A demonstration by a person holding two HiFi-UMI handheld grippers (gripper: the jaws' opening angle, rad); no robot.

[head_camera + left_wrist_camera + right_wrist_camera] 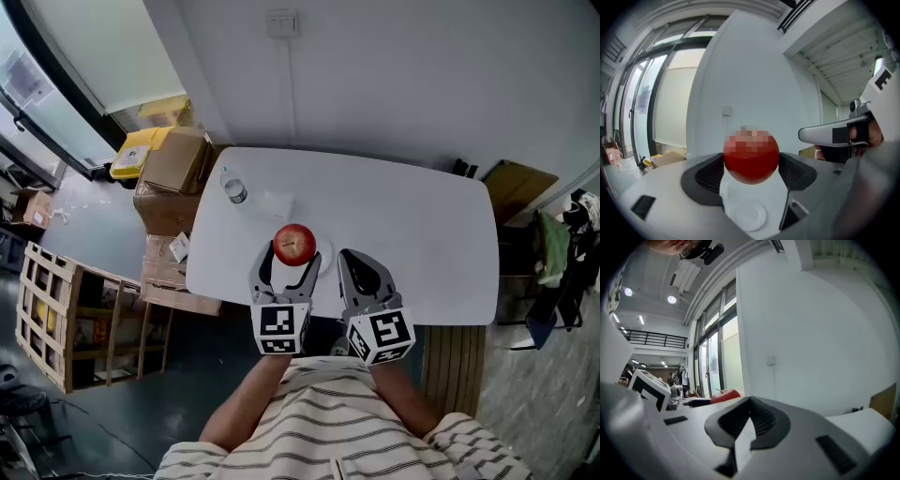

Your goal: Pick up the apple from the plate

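Note:
A red apple (294,245) sits clamped between the two jaws of my left gripper (290,260), just above the near part of the white table (422,234). In the left gripper view the apple (751,159) hangs above a small white plate (748,215), which lies bare on the table below it. My right gripper (354,264) hovers beside the left one, to its right, with its jaws closed together and nothing in them. In the right gripper view the dark pads (761,420) meet, and the apple (725,395) shows off to the left.
A small water bottle (232,187) stands at the table's far left corner. Cardboard boxes (173,164) and a wooden crate (56,309) are on the floor to the left. Another box (516,187) leans at the right. A white wall (394,75) runs behind the table.

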